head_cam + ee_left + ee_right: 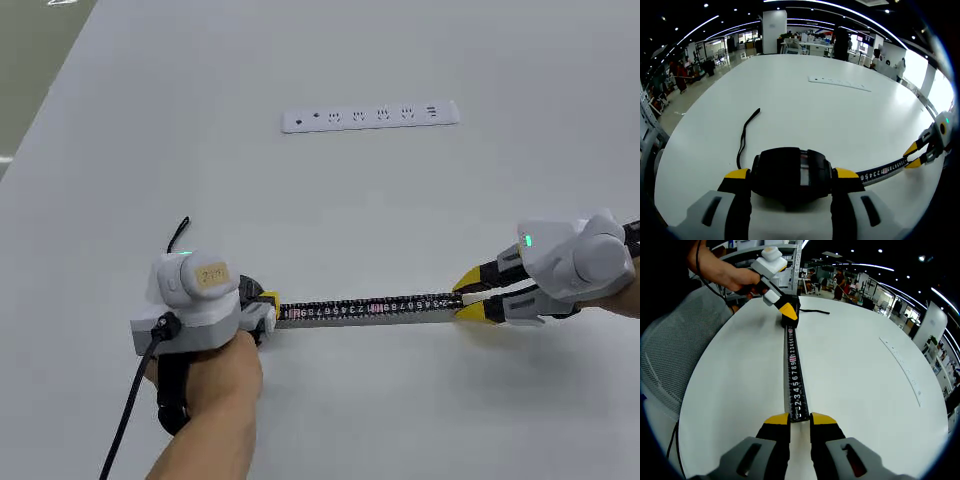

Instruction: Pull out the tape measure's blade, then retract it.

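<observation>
Your L gripper [792, 175] clamps the tape measure's case [790, 162]; R gripper [800, 419] pinches the blade [792, 370] tip. Blade's out across the table [300, 220], so pull's prob. done; retract's left.

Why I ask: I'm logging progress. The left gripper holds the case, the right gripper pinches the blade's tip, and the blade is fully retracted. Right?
No. The blade is not retracted: it is pulled out, stretching across the table from the case in the left gripper to the right gripper pinching its tip. The head view shows this.
</observation>
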Motion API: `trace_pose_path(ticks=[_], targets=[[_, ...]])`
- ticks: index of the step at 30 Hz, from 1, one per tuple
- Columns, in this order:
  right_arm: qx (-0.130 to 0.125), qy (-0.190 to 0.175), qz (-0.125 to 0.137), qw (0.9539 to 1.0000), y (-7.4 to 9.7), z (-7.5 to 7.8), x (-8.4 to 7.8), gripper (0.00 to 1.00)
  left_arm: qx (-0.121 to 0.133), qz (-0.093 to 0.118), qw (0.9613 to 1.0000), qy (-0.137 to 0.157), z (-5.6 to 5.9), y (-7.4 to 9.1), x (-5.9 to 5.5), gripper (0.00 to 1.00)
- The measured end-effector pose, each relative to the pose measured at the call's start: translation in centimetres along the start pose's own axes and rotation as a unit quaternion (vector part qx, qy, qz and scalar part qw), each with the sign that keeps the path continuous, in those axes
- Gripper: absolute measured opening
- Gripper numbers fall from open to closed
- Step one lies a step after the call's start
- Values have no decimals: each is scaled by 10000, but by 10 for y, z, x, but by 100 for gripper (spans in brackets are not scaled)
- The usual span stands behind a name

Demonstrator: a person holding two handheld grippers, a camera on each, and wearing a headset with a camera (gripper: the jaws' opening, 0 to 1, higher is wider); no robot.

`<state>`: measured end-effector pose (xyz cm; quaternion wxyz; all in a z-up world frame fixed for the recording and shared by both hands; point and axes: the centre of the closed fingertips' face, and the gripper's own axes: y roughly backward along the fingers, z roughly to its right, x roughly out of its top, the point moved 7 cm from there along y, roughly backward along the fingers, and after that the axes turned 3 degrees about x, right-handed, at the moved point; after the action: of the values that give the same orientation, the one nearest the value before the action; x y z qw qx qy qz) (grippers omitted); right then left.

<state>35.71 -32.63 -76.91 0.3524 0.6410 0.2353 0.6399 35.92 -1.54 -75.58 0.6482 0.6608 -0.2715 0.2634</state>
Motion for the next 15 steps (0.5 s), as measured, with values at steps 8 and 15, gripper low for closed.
trace_pose_path(ticks=[8,15], targets=[[9,23,0,10000,0,0,2,14,-62,-39,10000,30,-1,0,0,60],[24,60,11,10000,0,0,5,14,-141,-77,9998,90,-3,0,0,60]])
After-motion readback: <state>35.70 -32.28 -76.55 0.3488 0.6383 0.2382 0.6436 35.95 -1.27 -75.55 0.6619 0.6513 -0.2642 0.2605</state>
